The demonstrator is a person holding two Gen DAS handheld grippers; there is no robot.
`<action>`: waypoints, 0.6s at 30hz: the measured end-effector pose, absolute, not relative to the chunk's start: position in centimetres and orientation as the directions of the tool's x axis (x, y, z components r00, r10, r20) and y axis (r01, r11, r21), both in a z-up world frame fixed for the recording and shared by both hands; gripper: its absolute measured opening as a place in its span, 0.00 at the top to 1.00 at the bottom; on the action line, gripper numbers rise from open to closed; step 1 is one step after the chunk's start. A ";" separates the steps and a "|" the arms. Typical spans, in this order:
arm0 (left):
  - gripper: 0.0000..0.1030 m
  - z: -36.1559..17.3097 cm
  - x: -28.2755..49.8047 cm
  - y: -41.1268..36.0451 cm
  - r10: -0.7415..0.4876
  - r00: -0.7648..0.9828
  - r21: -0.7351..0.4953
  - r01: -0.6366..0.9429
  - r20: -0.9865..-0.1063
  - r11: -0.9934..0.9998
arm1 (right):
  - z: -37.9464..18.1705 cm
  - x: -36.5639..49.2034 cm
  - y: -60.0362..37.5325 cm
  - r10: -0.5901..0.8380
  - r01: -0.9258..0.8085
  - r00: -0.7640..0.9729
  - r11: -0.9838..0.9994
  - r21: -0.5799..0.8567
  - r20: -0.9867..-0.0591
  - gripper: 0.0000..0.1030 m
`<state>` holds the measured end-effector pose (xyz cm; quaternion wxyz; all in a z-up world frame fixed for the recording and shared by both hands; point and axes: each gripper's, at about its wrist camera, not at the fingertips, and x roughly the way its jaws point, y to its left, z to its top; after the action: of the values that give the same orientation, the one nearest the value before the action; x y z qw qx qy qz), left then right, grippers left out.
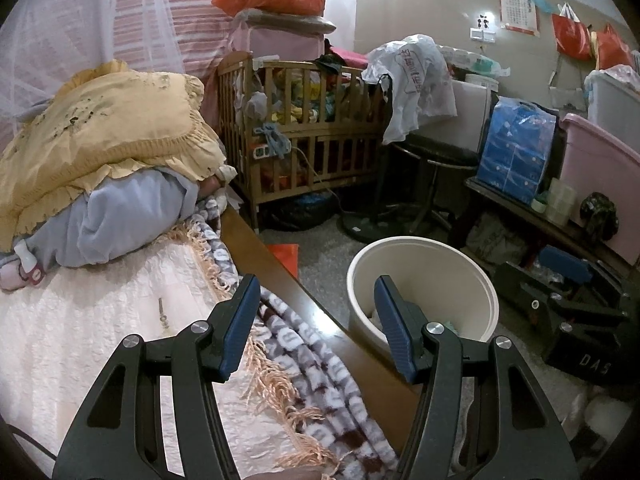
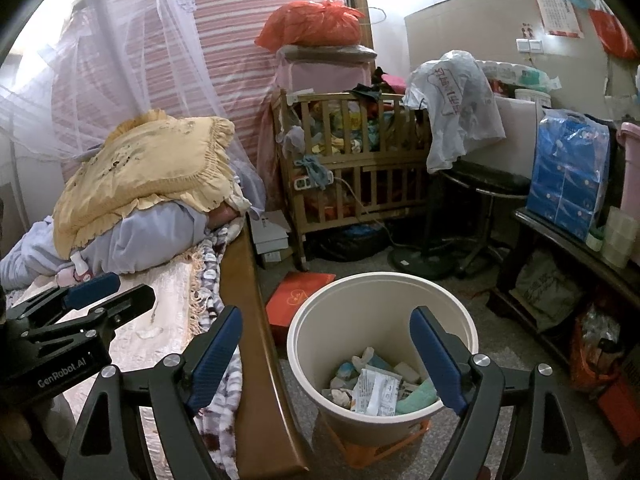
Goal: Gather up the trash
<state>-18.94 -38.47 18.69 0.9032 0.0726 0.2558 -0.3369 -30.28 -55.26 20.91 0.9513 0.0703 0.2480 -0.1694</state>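
Cluttered bedroom floor held a cream bin [image 2: 382, 356] beside the bed [image 1: 100, 344], wrappers [image 2: 376, 390] already inside. Both grippers, left [image 1: 316, 330] and right [image 2: 326, 360], hung with jaws apart and empty, probably between pickups.

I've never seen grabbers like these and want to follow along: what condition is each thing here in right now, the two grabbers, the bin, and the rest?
Left gripper: open, empty, over the bed edge.
Right gripper: open, empty, above the bin.
Trash bin: upright, no lid, wrappers and paper scraps covering the bottom.
Yellow pillow: piled on folded bedding.
Crib: stuffed with clothes.
Red box: flat on the floor, closed.
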 end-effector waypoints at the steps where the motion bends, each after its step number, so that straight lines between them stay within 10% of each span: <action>1: 0.44 18.7 -18.9 -38.5 -0.573 0.641 -0.043 0.646 -0.511 0.762 | 20.9 -30.3 -55.3 -0.287 0.357 0.819 0.933 0.051 -0.497 0.18; 18: 0.44 18.2 -18.8 -38.6 -0.576 0.634 -0.058 0.645 -0.517 0.762 | 20.9 -30.4 -55.2 -0.289 0.360 0.815 0.932 0.049 -0.501 0.18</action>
<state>-18.80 -38.61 18.20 0.9014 0.0660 0.2618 -0.3384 -30.43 -55.15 20.87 0.9501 0.0707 0.2511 -0.1709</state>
